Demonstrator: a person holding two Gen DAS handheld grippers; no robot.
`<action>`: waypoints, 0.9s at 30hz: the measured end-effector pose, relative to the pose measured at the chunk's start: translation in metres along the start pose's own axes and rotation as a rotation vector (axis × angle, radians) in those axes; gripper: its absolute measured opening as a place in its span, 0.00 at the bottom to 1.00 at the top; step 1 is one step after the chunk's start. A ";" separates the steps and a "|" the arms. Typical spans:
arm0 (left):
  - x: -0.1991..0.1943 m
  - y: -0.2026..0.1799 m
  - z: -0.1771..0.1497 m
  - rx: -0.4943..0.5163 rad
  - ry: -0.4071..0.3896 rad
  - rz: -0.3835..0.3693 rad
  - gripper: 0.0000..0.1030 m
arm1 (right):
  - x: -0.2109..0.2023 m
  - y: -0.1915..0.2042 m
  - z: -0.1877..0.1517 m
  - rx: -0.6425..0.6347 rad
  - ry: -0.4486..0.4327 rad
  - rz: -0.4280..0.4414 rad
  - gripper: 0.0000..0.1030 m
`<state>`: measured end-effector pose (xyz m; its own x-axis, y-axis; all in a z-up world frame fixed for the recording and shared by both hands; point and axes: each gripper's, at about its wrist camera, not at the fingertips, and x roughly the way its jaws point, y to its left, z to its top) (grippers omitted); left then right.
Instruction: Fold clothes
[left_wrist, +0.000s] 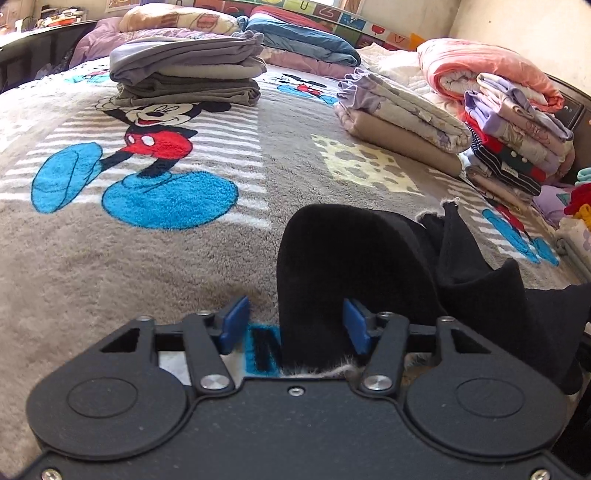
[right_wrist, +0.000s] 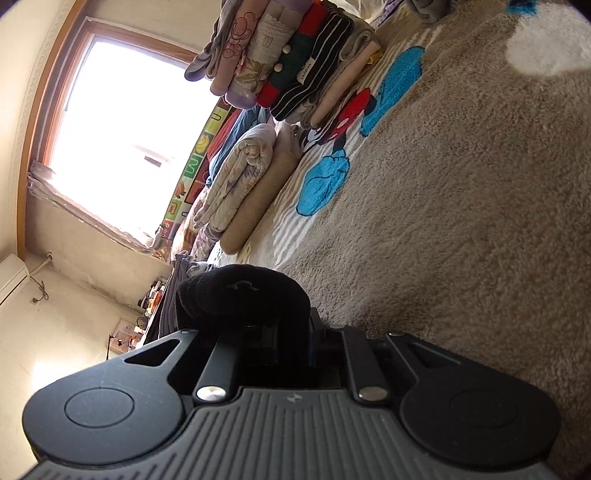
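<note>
Beyond black garment (left_wrist: 369, 266), folded stacks (left_wrist: 184, 70)

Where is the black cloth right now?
In the left wrist view the black cloth stands between the open left tongs, above the Mickey blanket. The right tongs pinch it too.

Your black garment (left_wrist: 354, 266): dark, thick knit, humped up in a rounded fold on the grey cartoon-print bedspread (left_wrist: 147, 258). It rises between the left gripper's blue pads, with loose peaks trailing to the right. Right wrist view: a rounded black bunch (right_wrist: 243, 295), draped over the fingers.
</note>
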<state>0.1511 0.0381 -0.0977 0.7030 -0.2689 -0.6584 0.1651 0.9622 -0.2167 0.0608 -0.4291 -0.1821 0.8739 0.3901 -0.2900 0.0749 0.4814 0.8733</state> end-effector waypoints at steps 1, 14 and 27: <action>0.000 -0.001 0.004 0.020 0.001 0.001 0.03 | 0.001 0.001 0.002 -0.002 -0.001 -0.001 0.14; -0.025 -0.037 0.026 0.772 -0.220 0.320 0.03 | 0.032 0.028 0.068 0.001 -0.014 0.054 0.14; -0.003 -0.018 -0.071 1.566 -0.333 0.561 0.02 | 0.102 0.000 0.099 0.178 0.162 -0.087 0.19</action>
<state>0.0966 0.0189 -0.1434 0.9789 -0.0806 -0.1877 0.1954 0.1011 0.9755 0.1976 -0.4664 -0.1730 0.7730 0.4809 -0.4136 0.2426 0.3784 0.8933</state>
